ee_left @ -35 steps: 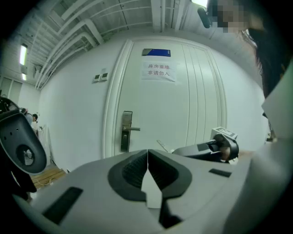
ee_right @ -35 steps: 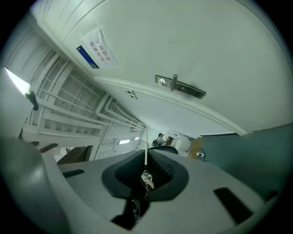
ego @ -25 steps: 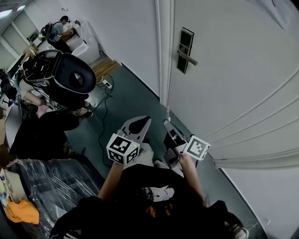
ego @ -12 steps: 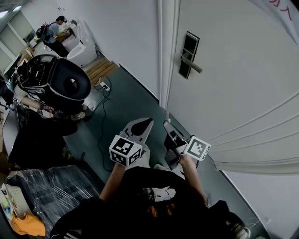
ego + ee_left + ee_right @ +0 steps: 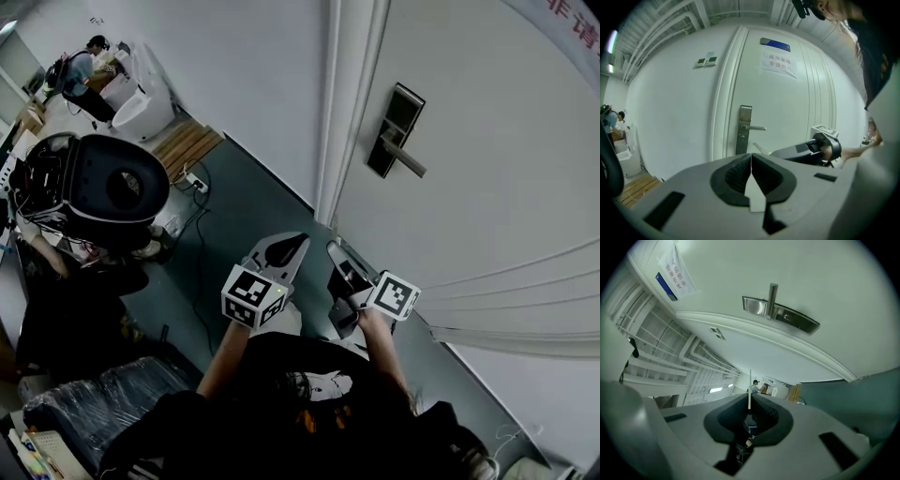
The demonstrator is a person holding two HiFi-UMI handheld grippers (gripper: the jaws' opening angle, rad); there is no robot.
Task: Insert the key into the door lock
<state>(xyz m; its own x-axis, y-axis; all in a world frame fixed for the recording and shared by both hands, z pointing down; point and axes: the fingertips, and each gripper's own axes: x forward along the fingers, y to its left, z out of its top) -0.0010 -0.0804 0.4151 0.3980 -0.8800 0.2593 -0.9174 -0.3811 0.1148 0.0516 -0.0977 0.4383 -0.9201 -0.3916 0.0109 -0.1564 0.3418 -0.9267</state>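
right gripper (image 5: 749,400) clenches the key (image 5: 749,383), a thin pale blade that stands out past its shut jaws along their line and aims at the door (image 5: 487,187). the door lock (image 5: 397,127), a dark upright plate with a silver lever handle (image 5: 411,159), sits near the door's left edge, far and to the right of the key and well apart from it; the right gripper is the nearer one. left gripper (image 5: 751,161) is pressed shut on nothing, just to the left. the blade likely needs carrying up to the plate; the keyhole is too small to make out.
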